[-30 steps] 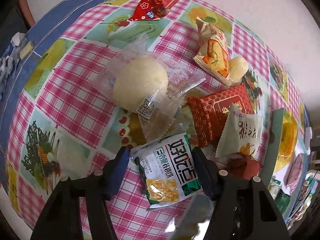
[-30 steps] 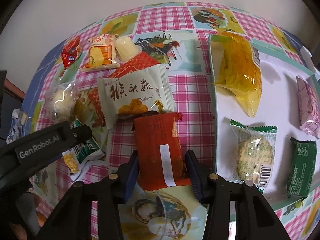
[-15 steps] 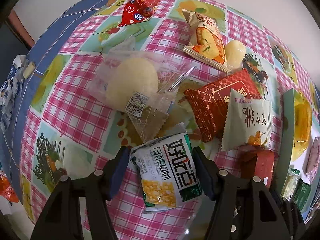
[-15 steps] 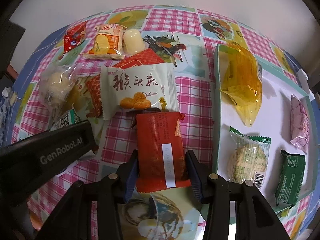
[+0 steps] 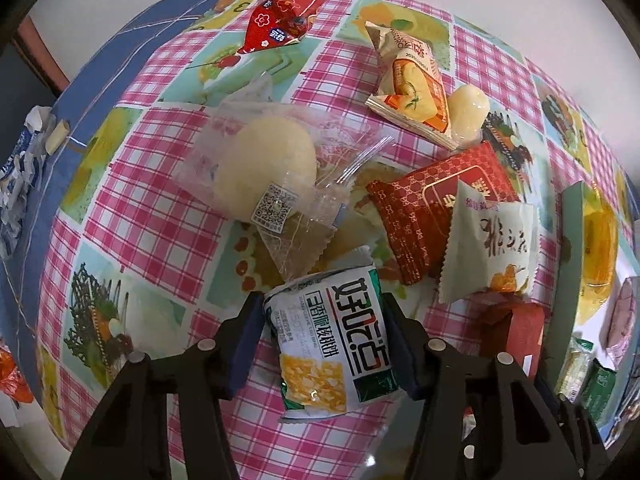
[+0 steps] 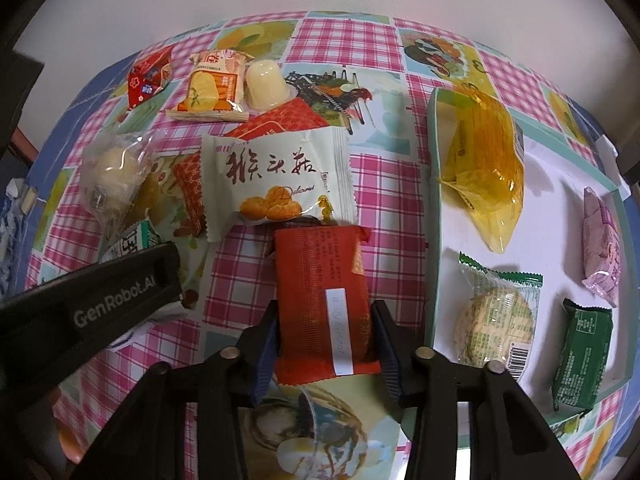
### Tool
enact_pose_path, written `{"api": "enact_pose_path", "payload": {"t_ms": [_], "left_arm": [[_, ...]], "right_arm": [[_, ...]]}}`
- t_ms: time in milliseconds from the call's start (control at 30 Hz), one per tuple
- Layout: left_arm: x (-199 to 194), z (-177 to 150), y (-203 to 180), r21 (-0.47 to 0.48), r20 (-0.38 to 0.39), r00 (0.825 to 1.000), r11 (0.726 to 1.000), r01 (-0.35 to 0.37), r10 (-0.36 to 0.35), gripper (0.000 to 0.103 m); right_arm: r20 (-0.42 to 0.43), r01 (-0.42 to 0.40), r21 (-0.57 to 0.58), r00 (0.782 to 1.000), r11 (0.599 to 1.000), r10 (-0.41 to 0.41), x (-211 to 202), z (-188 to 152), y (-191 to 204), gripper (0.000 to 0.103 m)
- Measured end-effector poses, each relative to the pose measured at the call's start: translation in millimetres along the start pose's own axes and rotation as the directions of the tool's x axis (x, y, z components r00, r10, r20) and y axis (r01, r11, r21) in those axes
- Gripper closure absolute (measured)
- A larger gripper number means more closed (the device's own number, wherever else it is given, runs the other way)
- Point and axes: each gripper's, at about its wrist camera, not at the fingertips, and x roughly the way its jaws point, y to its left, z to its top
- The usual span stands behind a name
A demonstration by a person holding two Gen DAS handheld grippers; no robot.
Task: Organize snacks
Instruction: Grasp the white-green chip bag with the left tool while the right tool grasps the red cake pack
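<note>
- Left wrist view: the left gripper points down at the table, its jaws closing, both blue pads against the sides of a white and green snack packet with yellow corn pictured on it. Large Chinese characters run down the packet's face.
- Just beyond lies a clear wrapper holding a pale round bun, with a QR sticker on it.
- To its right a dark red patterned packet lies partly under a cream sachet with brown brush lettering.
- Right wrist view: the right gripper also points down, jaws closing, pads touching both long edges of an orange-red foil bar packet bearing a white date strip.
- The cream sachet shows the word "Delicious"; it overlaps the bar's far end.
- The left gripper's black body reads "GenRobot.AI".
- At right, a white tray with a mint-green rim holds four snacks well apart, with bare floor between them.
- Pink checked tablecloth lies open between bar and tray.
</note>
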Motion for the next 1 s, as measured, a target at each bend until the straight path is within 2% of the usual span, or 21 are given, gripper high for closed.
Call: {"api": "enact_pose_path", "payload": {"t_ms": [233, 500, 600, 633, 667, 700, 867, 1000], "left_arm": [[-8, 2, 8, -0.033, -0.010, 0.997, 0.997, 0.077, -0.077, 0.045], [-42, 7, 10, -0.023, 0.059, 0.990, 0.992, 0.126, -0.125, 0.045], [-54, 6, 6, -0.010, 0.086, 0.987, 0.990, 0.137, -0.136, 0.045], [-58, 6, 3, -0.002, 0.095, 0.986, 0.990, 0.141, -0.140, 0.045], [-62, 5, 0, 0.007, 0.103, 0.984, 0.989, 0.144, -0.144, 0.045], [-66, 5, -4, 0.016, 0.110, 0.983, 0.989, 0.147, -0.148, 0.045], [-74, 0, -26, 0.066, 0.128, 0.979, 0.986, 0.154, -0.162, 0.045], [-67, -3, -28, 0.075, 0.109, 0.984, 0.988, 0.134, -0.142, 0.045]], "right_arm": [[-0.009, -0.056, 0.065, 0.998, 0.996, 0.057, -4, 4, -13, 0.060], [0.059, -0.102, 0.129, 0.994, 0.986, 0.095, -28, 13, -33, 0.060], [0.080, -0.092, 0.144, 0.994, 0.985, 0.081, -37, 12, -37, 0.061], [0.086, -0.081, 0.148, 0.994, 0.986, 0.069, -39, 13, -41, 0.063], [0.089, -0.079, 0.154, 0.994, 0.985, 0.065, -40, 13, -43, 0.070], [0.094, -0.085, 0.165, 0.993, 0.983, 0.070, -41, 13, -47, 0.071], [0.122, -0.105, 0.232, 0.989, 0.967, 0.078, -51, 11, -72, 0.071], [0.111, -0.129, 0.240, 0.988, 0.962, 0.105, -48, 10, -76, 0.071]]}}
